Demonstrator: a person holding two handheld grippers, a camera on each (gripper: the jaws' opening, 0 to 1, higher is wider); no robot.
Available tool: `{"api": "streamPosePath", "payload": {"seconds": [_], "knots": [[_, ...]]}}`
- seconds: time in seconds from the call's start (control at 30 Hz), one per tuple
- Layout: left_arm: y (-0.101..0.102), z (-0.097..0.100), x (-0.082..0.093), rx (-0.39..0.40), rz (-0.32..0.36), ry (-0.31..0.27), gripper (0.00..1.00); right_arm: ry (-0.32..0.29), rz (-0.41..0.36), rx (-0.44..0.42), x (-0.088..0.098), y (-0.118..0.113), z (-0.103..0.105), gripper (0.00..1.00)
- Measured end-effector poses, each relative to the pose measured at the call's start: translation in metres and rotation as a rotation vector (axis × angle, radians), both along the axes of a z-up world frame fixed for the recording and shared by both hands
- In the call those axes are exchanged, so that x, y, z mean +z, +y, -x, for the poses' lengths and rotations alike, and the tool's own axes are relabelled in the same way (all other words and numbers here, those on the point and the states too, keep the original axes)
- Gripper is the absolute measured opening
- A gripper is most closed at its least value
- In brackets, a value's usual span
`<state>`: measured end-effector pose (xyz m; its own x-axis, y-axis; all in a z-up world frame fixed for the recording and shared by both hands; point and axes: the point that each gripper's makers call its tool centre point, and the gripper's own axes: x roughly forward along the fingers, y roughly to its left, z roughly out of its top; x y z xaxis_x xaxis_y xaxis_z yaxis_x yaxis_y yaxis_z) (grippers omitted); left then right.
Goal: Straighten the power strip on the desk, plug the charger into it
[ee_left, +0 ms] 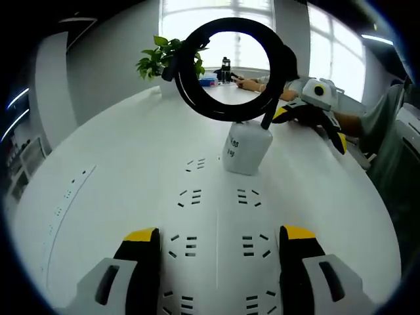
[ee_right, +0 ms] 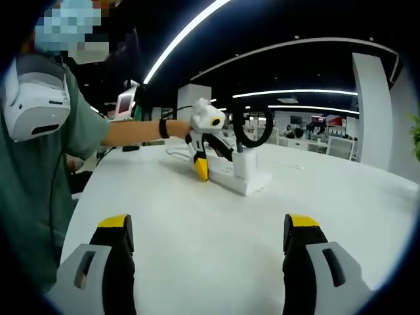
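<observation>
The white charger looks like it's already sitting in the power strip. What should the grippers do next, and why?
Probably press the charger down to check it is seated. It stands upright on the power strip with its black cable looped above. The left gripper is open over the strip's near end; the right gripper is open over bare desk, well back from the charger, so it could move in.
</observation>
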<state>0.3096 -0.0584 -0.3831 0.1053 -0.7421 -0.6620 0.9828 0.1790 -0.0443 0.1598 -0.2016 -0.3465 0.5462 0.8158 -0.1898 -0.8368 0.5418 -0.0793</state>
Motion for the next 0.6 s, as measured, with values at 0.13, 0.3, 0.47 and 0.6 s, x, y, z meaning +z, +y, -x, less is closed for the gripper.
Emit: {"api": "streamPosePath", "payload": {"seconds": [0.13, 0.3, 0.47, 0.6], "knots": [[0.003, 0.003, 0.0, 0.003, -0.001, 0.001, 0.75, -0.005, 0.002, 0.007, 0.0, 0.001, 0.001, 1.0], [0.006, 0.006, -0.001, 0.009, -0.002, 0.001, 0.75, -0.004, -0.002, 0.012, 0.0, -0.001, 0.001, 1.0], [0.009, 0.011, -0.002, 0.015, 0.003, 0.002, 0.75, -0.002, -0.007, 0.012, -0.001, -0.001, 0.001, 1.0], [0.012, 0.017, -0.003, 0.02, -0.001, 0.001, 0.75, 0.002, -0.009, 0.01, -0.001, -0.001, 0.001, 1.0]]}}
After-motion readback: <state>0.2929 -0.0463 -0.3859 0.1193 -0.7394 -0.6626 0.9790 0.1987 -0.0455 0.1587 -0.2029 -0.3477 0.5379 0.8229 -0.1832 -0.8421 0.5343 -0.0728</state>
